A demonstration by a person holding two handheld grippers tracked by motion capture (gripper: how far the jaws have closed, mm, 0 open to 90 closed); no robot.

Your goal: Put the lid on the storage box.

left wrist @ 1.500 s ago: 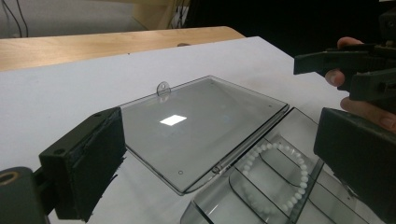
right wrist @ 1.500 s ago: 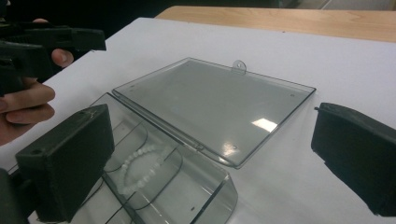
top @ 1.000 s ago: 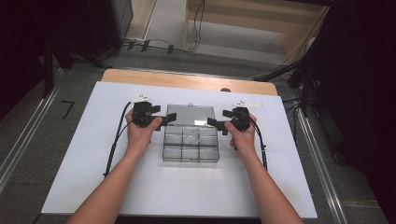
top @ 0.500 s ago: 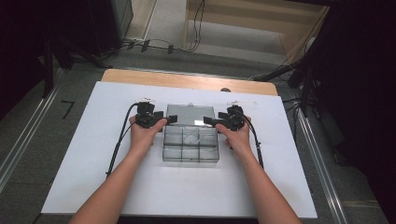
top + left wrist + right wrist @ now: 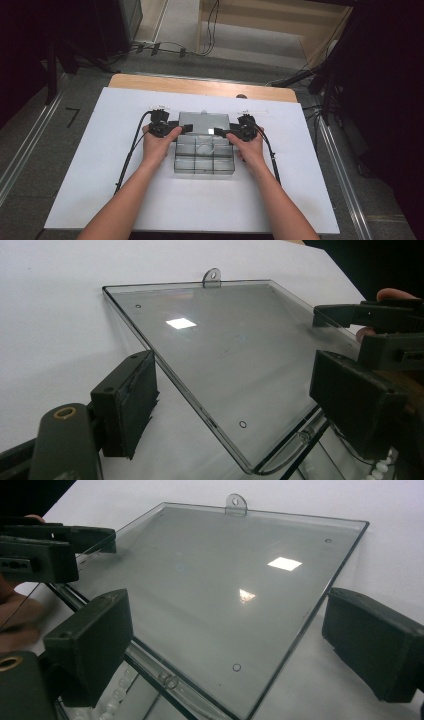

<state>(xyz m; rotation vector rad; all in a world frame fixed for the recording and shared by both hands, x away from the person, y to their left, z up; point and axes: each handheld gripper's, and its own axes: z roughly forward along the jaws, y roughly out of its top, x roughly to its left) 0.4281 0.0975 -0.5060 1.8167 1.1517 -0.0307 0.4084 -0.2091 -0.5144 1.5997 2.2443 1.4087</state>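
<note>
A clear plastic compartment box (image 5: 204, 159) sits mid-table with its lid (image 5: 204, 121) swung open and lying behind it. My left gripper (image 5: 186, 128) reaches in over the lid's left edge near the hinge. In the left gripper view the lid (image 5: 225, 350) runs between the jaws of the left gripper (image 5: 235, 375). They have just been closing, but its pads do not press on the lid. My right gripper (image 5: 216, 132) mirrors it, and the right gripper (image 5: 225, 610) stands open astride the right edge of the lid (image 5: 215, 565).
Small white beads (image 5: 115, 695) lie in a compartment by the hinge. The box rests on a white board (image 5: 100, 165) over a wooden table (image 5: 200, 87). Cables trail back from both grippers along the forearms. Dark floor and stands surround the table.
The right gripper has shifted inward and slightly down toward the lid. The left hand has stayed nearly still.
</note>
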